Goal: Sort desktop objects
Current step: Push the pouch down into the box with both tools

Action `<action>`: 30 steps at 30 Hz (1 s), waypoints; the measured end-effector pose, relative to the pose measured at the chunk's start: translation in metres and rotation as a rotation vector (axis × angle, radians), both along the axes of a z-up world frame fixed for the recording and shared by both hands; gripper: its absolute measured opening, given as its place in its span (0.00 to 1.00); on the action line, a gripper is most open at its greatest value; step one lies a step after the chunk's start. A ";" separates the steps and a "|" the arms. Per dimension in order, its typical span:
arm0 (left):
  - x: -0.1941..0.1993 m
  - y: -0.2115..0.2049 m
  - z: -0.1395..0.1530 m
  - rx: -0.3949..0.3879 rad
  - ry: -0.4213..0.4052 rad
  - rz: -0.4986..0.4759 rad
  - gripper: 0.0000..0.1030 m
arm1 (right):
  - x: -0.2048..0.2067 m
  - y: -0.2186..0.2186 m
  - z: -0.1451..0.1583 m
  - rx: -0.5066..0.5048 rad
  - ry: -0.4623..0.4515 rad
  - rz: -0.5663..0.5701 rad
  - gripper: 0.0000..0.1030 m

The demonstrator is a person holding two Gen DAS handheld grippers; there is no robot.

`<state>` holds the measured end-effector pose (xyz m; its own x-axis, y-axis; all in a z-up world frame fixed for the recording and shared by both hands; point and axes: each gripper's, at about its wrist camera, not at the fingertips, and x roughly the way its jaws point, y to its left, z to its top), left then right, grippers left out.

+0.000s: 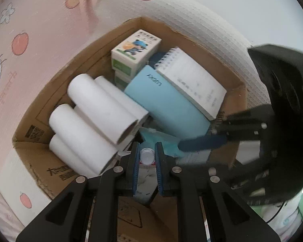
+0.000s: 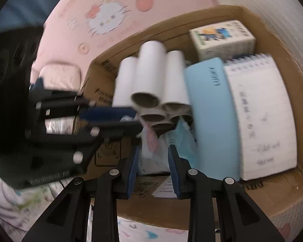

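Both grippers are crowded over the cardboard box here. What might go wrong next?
The left gripper is shut only on the cap end of a small bottle, so the bottle may swing or slip. The right gripper works right beside it over the box, so the two may collide. The stacked white rolls could topple if bumped.

Cardboard box (image 1: pixel 237 98): plain brown, black printed marks on its flaps.
Paper rolls (image 1: pixel 99 109): white, with brown cardboard cores.
Case (image 1: pixel 165 104): pale blue, darker blue lettering on its face.
Spiral notepad (image 1: pixel 194 80): white ruled page with dark handwriting, metal coil along one edge.
Small carton (image 1: pixel 135 49): white and green, a cartoon figure in blue and orange on top.
Bottle (image 1: pixel 146 157): white ribbed cap, pale body with faint print.
Left gripper (image 1: pixel 147 153): black frame, blue ribbed pads.
Right gripper (image 2: pixel 153 157): the same black and blue.
Cloth (image 2: pixel 103 18): pink, patterned with a white cartoon cat, red-orange apples and small flowers.
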<state>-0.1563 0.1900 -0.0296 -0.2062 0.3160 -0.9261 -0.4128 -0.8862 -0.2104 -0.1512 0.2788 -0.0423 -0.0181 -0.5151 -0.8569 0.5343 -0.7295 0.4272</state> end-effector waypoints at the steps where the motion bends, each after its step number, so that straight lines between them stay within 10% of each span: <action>1: -0.005 -0.003 -0.002 0.007 -0.005 -0.007 0.16 | 0.004 -0.005 0.000 0.007 0.006 0.027 0.26; 20: -0.009 0.002 -0.046 -0.001 -0.173 -0.016 0.16 | 0.000 -0.042 -0.051 0.109 -0.221 0.101 0.25; 30: -0.013 0.005 -0.049 0.082 -0.193 -0.006 0.18 | -0.002 -0.035 -0.041 0.347 -0.116 0.022 0.29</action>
<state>-0.1691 0.1951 -0.0791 -0.0255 0.3923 -0.9195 -0.3627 -0.8607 -0.3572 -0.1535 0.2436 -0.0836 0.0972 -0.1924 -0.9765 0.5143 -0.8303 0.2147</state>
